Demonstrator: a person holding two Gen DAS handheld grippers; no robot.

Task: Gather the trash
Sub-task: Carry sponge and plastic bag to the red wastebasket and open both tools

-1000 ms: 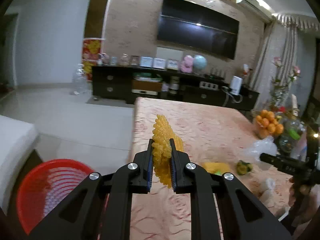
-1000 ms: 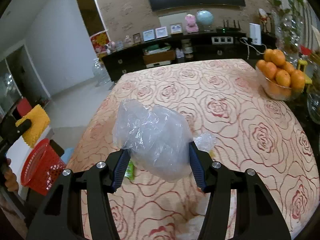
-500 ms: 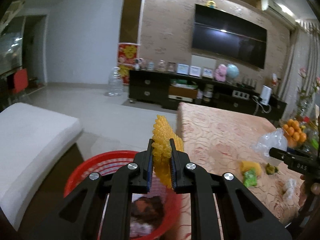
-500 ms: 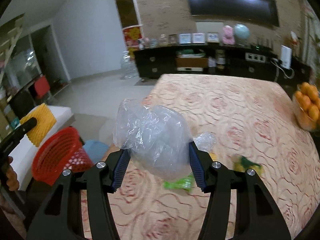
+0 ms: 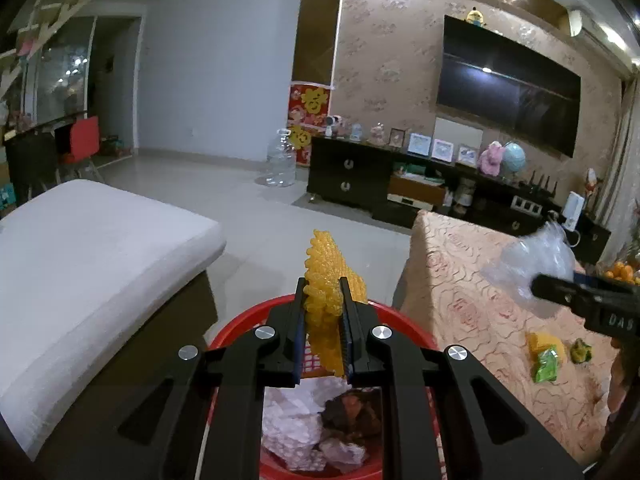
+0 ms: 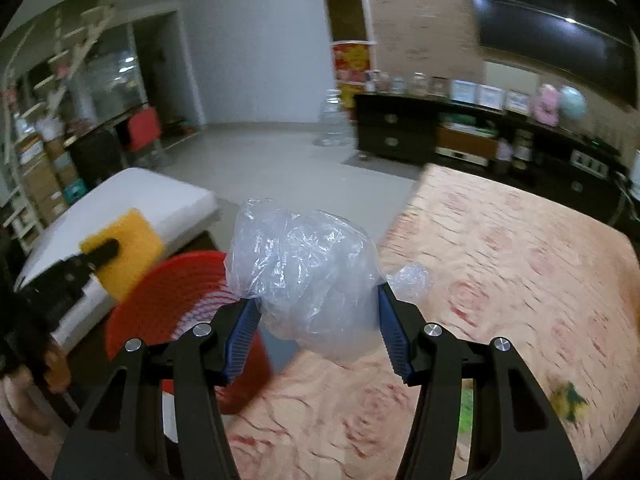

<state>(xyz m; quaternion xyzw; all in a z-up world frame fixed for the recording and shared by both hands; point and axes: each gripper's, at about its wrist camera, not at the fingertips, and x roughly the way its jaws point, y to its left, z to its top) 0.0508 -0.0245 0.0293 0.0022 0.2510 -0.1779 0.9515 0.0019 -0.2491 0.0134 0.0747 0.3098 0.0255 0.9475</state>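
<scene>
While my left tool (image 5: 323,322) stays clamped on the yellow foam net (image 5: 325,280), that net pokes up between the pads at 12 o'clock, directly above the red basket (image 5: 404,322), which already contains crumpled trash (image 5: 316,424). My right tool (image 6: 320,320) is clamped on the clear plastic bag (image 6: 304,268), which bulges up at 12 o'clock over the table (image 6: 520,260) edge; the basket sits at 9 o'clock. Farther right on the table lie green and yellow wrappers (image 5: 546,356).
</scene>
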